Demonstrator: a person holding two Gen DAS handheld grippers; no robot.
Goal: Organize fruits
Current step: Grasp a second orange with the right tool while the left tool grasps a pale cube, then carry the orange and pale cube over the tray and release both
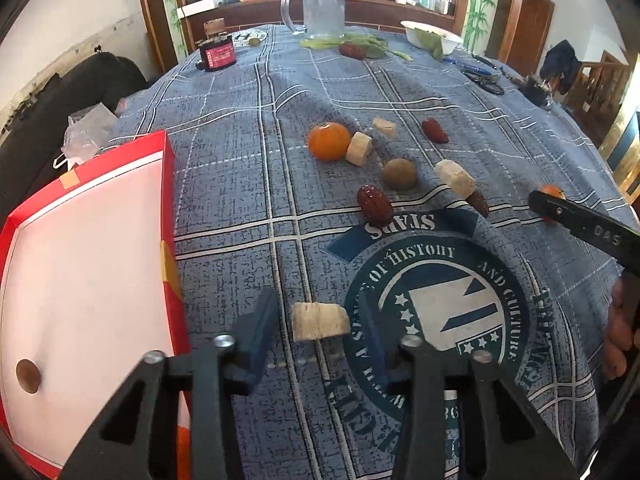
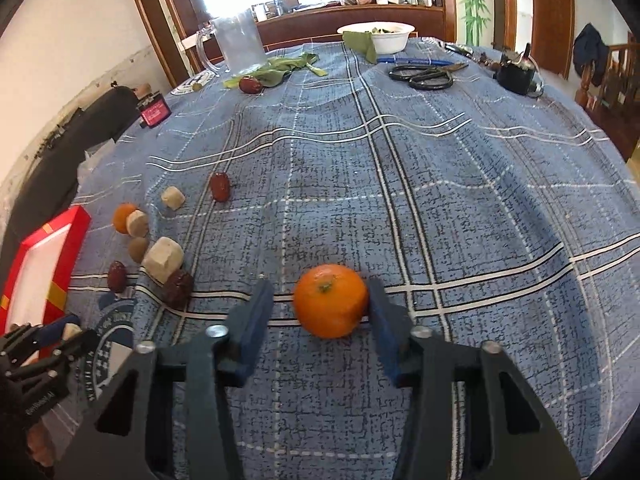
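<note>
Right wrist view: I am bracketing the tangerine (image 2: 330, 306) near the table's (image 2: 460, 184) near edge with my right gripper (image 2: 320, 312) spread, the right pad touching its skin, the left one apart. I should be centring before squeezing, or it may roll. My left gripper (image 1: 320, 328) is likewise spread around a pale chunk (image 1: 319, 321), just beside the red box (image 1: 170, 208) at the left edge.

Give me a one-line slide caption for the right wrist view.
Open right gripper straddles an orange on the blue plaid tablecloth.
</note>
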